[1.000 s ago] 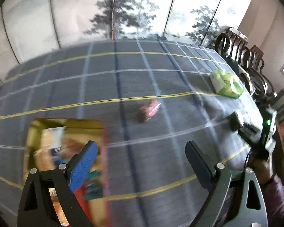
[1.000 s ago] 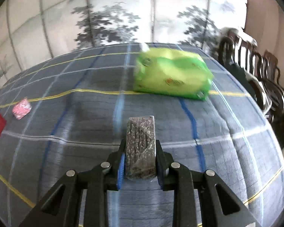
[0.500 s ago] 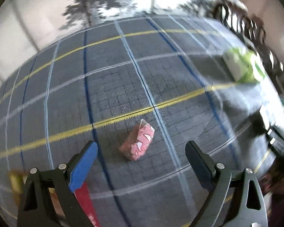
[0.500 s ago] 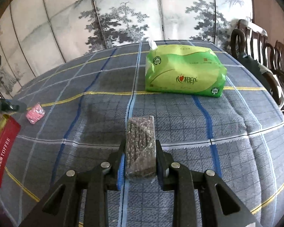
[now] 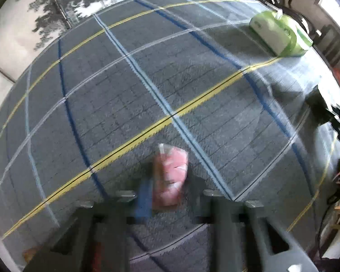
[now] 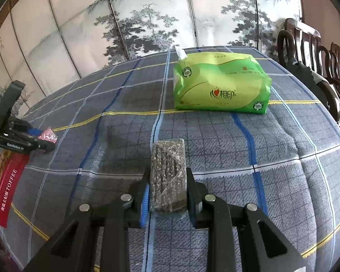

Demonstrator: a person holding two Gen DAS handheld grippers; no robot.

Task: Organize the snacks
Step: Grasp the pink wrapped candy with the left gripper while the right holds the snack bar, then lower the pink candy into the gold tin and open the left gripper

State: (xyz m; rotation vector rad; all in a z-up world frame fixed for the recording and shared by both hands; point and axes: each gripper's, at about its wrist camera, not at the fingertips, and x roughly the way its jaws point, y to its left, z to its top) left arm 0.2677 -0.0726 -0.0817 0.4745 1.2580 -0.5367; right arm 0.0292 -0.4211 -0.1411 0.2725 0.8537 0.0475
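A small pink wrapped snack (image 5: 171, 176) lies on the checked tablecloth between the blurred fingers of my left gripper (image 5: 170, 195), which stand close on either side of it. It also shows in the right wrist view (image 6: 48, 134), at the tip of the left gripper (image 6: 37, 139). My right gripper (image 6: 167, 192) is shut on a dark speckled snack bar (image 6: 167, 176) in clear wrap and holds it just above the cloth. A red toffee box (image 6: 8, 188) sits at the left edge.
A green tissue pack (image 6: 219, 83) stands at the far right of the table; it also shows in the left wrist view (image 5: 281, 32). Dark wooden chairs (image 6: 310, 52) line the right side. A painted folding screen (image 6: 147, 18) stands behind the table.
My left gripper has moved forward and down over the pink snack and its fingers have closed in around it. My right gripper still holds the bar, nearly still.
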